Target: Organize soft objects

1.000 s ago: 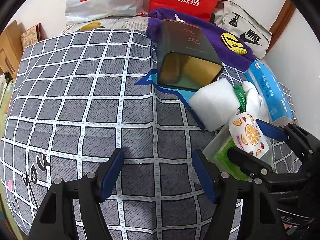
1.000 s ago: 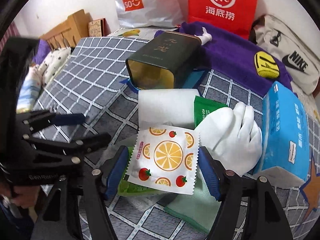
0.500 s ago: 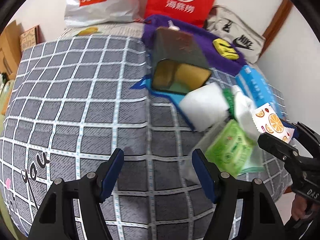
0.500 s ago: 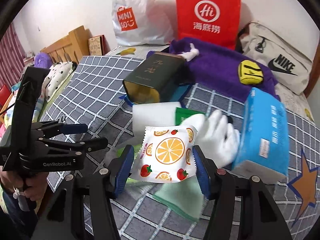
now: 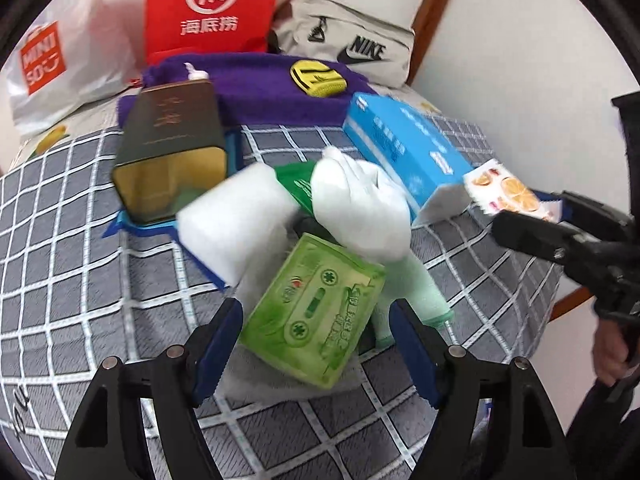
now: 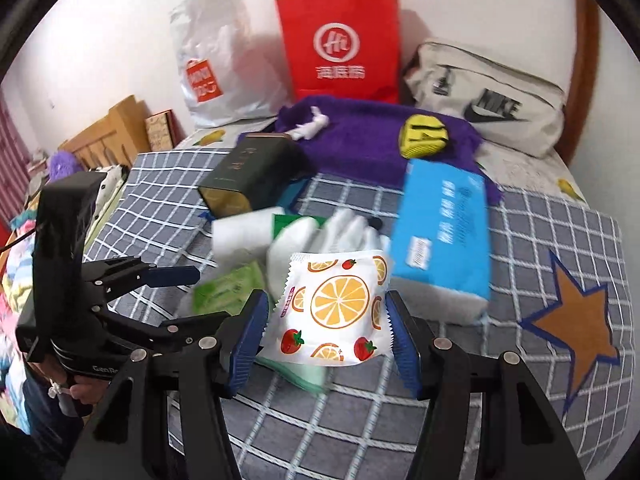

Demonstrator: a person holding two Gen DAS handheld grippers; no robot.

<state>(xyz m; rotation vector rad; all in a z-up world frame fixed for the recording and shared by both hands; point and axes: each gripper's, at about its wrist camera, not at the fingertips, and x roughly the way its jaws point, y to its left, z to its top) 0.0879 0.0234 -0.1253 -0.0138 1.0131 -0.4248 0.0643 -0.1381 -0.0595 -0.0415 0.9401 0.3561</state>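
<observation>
My right gripper (image 6: pixel 324 340) is shut on a white packet printed with orange slices (image 6: pixel 336 308) and holds it above the pile; the left wrist view shows that packet (image 5: pixel 508 196) raised at the right. My left gripper (image 5: pixel 316 344) points down at a green tissue pack (image 5: pixel 316 312). Its jaws are opening; the pack lies between them, and the pads stand clear of it. Behind the pack lie a white glove (image 5: pixel 360 208), a white foam block (image 5: pixel 236 220), a mint-green cloth (image 5: pixel 420 292) and a blue tissue box (image 5: pixel 404 148).
A dark tin (image 5: pixel 168 148) lies on its side on the checked bedspread (image 5: pixel 80 240). Further back are a purple towel (image 5: pixel 272 92) with a yellow pouch (image 5: pixel 316 76), a red paper bag (image 5: pixel 212 4), a white shopping bag (image 5: pixel 48 64) and a grey Nike bag (image 5: pixel 352 44). A wall stands on the right.
The right gripper closed on the orange-print packet and lifted it off the pile. The left gripper swung right from bare bedspread until the green pack lay between its jaws.
</observation>
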